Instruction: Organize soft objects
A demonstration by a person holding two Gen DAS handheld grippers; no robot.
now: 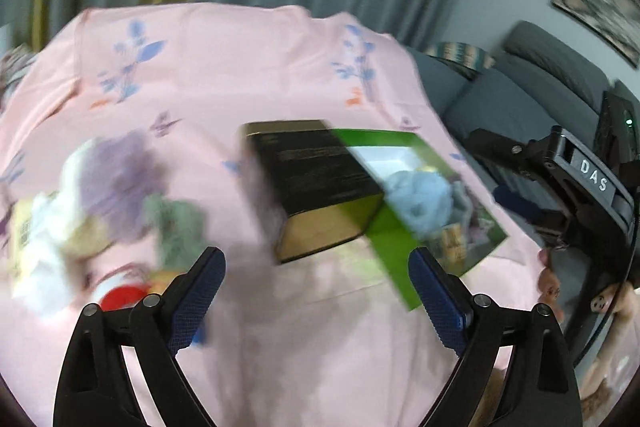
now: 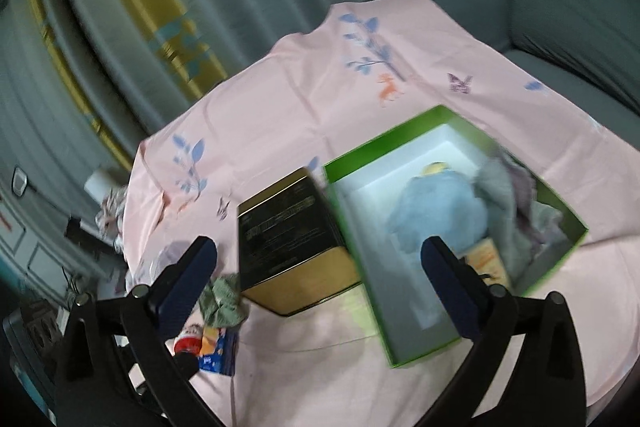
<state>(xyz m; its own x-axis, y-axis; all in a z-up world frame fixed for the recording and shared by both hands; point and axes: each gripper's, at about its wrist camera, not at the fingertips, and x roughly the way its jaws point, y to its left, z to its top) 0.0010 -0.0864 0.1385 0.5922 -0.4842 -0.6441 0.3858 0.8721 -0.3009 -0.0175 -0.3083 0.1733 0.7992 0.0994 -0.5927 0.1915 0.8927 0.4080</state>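
Note:
A green box (image 2: 362,251) with a white inside lies on the pink cloth; it holds a pale blue soft toy (image 2: 436,215) and grey-lilac fabric (image 2: 516,195). It also shows in the left wrist view (image 1: 388,227) with the blue toy (image 1: 420,199). A blurred pile of soft things lies at the left: a purple one (image 1: 116,179), a white one (image 1: 44,247), a green cloth (image 1: 176,227). My left gripper (image 1: 316,291) is open and empty above the cloth. My right gripper (image 2: 320,275) is open and empty over the box's near edge; its body shows in the left wrist view (image 1: 560,179).
A black and gold box (image 1: 316,187) stands beside the green box, also in the right wrist view (image 2: 288,239). A red-capped item (image 2: 188,343) and a blue packet (image 2: 218,351) lie at the left. A grey sofa (image 1: 532,99) is at the right, curtains behind.

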